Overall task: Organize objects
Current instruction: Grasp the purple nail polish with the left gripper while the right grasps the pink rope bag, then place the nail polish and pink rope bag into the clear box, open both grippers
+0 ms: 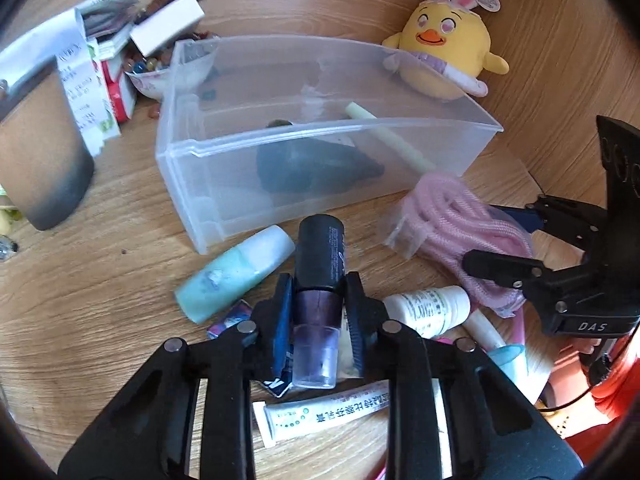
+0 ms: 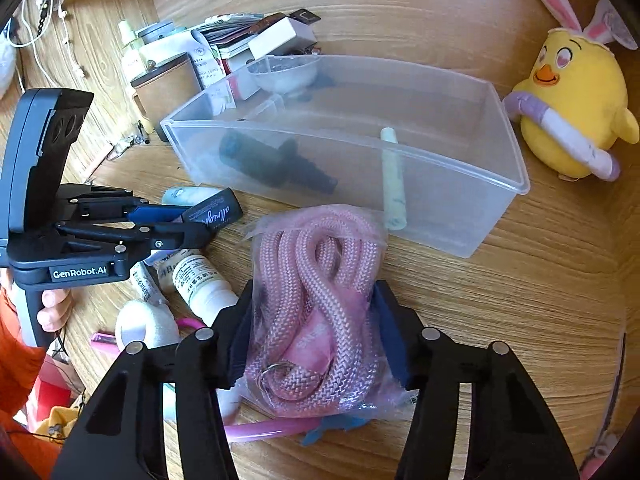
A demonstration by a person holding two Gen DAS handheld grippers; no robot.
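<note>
My left gripper (image 1: pixel 318 300) is shut on a purple bottle with a black cap (image 1: pixel 320 276), held just above the desk in front of the clear plastic bin (image 1: pixel 192 152). It also shows in the right wrist view (image 2: pixel 200 224), with the bottle's cap (image 2: pixel 218 210) sticking out. My right gripper (image 2: pixel 316 320) is shut on a bagged pink rope (image 2: pixel 320 300), in front of the bin (image 2: pixel 516 184). The bin holds a dark object (image 2: pixel 272 164) and a pale green stick (image 2: pixel 394 184).
A teal bottle (image 1: pixel 236 272), a white bottle (image 1: pixel 428 310) and a white tube (image 1: pixel 324 414) lie on the desk near my left gripper. A yellow plush chick (image 2: pixel 572 116) sits right of the bin. A brown cup (image 1: pixel 40 152) and a clutter of boxes stand at the back left.
</note>
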